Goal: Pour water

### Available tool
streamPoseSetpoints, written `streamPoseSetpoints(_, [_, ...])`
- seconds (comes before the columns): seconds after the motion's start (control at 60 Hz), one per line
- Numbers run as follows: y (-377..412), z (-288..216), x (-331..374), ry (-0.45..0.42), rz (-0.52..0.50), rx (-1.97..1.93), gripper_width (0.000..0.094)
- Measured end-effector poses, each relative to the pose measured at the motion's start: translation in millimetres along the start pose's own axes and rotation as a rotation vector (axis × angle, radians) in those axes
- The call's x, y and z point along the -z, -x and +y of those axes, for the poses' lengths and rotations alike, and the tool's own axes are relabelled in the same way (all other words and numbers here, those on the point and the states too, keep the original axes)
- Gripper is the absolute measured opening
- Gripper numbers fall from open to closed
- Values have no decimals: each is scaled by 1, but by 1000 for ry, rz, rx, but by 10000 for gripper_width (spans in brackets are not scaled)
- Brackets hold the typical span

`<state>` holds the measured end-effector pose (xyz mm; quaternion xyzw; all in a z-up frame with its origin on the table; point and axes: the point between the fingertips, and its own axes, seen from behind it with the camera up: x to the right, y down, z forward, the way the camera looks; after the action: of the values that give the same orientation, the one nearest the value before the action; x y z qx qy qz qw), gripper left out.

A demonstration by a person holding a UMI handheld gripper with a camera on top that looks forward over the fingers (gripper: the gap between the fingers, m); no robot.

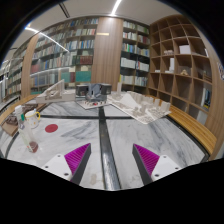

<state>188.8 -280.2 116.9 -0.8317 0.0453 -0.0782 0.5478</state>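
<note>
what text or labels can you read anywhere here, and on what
None can be read.
Bottles on the table, ahead of the open tool: any labels are too small to read.
Book spines on the bookshelves: too small and blurred.
Red disc on the table: no text visible.

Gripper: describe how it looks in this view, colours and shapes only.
The gripper shows two dark fingers rising from the bottom of the view, each with a bright magenta pad on its inner face. The pads look like tapering wedges with fine ridged lines. No cables, sleeves or printed markings are visible.
</note>
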Motion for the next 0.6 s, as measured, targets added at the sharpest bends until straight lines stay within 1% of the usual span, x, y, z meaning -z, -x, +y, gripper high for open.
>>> streamPoseSetpoints(0.15, [6,8,21,3,30,59,854])
streamPoseSetpoints(0.25, [20,25,44,3,41,70,855])
streamPoseSetpoints(0.35, [62,51,74,24,3,56,857])
streamPoseSetpoints(0.433, [106,62,88,12,-23,77,861])
streamPoseSetpoints(0.5, [148,64,95,-8,-61,98,862])
streamPoseSetpoints(0.6, [221,57,91,-31,-148,95,855])
